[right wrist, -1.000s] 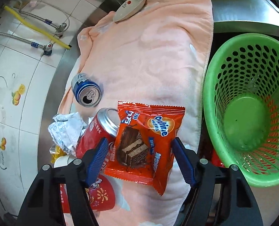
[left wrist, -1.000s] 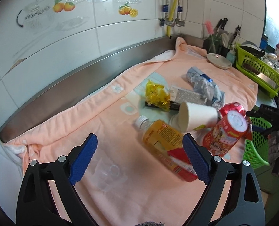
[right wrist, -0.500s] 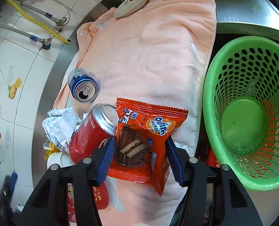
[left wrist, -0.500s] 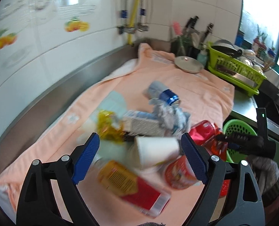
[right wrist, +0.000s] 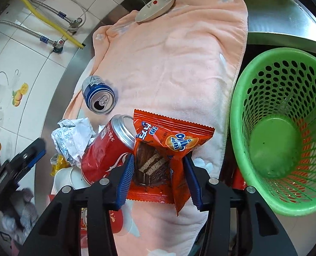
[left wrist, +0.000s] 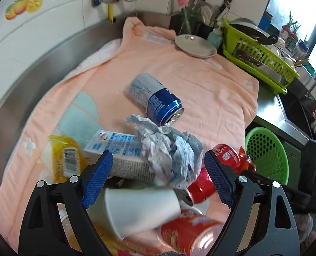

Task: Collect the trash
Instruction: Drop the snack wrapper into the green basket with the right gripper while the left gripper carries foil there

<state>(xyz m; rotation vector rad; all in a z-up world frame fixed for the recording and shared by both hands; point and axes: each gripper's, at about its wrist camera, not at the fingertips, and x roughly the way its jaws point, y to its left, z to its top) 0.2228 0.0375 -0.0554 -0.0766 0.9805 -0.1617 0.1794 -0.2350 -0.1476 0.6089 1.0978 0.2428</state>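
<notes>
My right gripper (right wrist: pixel 159 181) is shut on an orange snack wrapper (right wrist: pixel 166 147), whose sides crumple between the blue pads. A red can (right wrist: pixel 106 149) lies against its left. Just to the right stands a green basket (right wrist: pixel 286 132), with nothing but its own floor showing inside. My left gripper (left wrist: pixel 155 179) is open above a pile: crumpled paper (left wrist: pixel 170 149), a white carton (left wrist: pixel 115 147), a paper cup (left wrist: pixel 140 209), a yellow wrapper (left wrist: pixel 66 157) and a red can (left wrist: pixel 213 170). A blue can (left wrist: pixel 155 99) lies further back on the pink towel (left wrist: pixel 200 81).
A white plate (left wrist: pixel 195 45) sits at the towel's far end, with a lime dish rack (left wrist: pixel 258 57) and a knife holder behind it. A steel sink edge (right wrist: pixel 286 21) runs beyond the basket. Tiled wall and pipes close off the left side.
My right gripper closed onto the orange wrapper, squeezing it narrower. My left gripper swept from the bottle end of the pile to above the crumpled paper and carton, staying open.
</notes>
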